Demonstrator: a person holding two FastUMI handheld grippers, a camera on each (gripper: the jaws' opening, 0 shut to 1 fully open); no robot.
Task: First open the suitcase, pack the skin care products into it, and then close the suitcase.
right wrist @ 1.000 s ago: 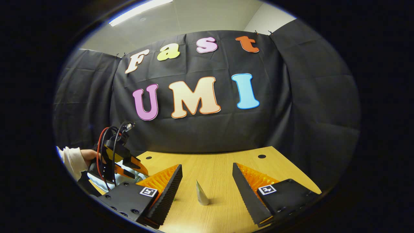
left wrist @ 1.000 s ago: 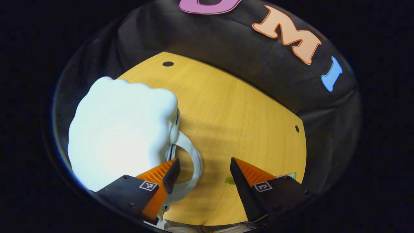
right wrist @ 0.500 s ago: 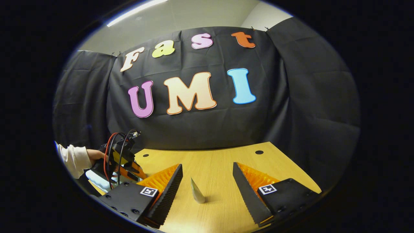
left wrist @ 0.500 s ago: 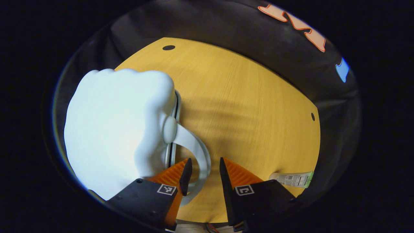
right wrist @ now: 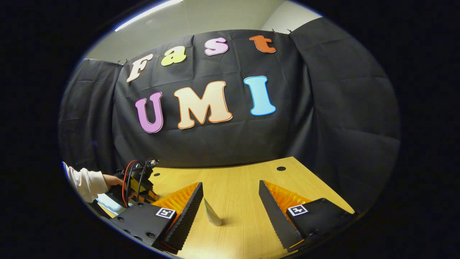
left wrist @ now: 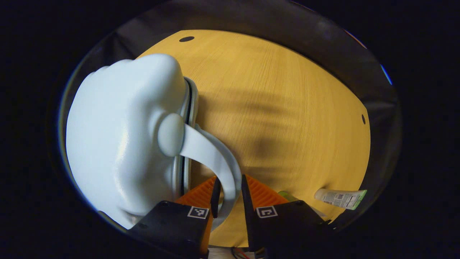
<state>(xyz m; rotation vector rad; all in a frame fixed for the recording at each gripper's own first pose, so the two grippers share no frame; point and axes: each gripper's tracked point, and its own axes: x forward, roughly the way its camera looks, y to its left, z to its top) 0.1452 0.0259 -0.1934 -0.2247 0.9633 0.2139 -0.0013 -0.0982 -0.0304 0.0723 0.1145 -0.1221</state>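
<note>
while clamped, one suitcase handle (left wrist: 219, 158)

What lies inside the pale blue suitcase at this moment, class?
The suitcase is still closed, so its shell hides the inside. The left gripper pinches its handle. Two tubes are outside, on the wooden table.

left gripper (left wrist: 229, 196) closed on handle (left wrist: 215, 154) of pale suitcase (left wrist: 122, 136) | tube (left wrist: 339, 198) lay on table (left wrist: 287, 108), right of fingers
</note>
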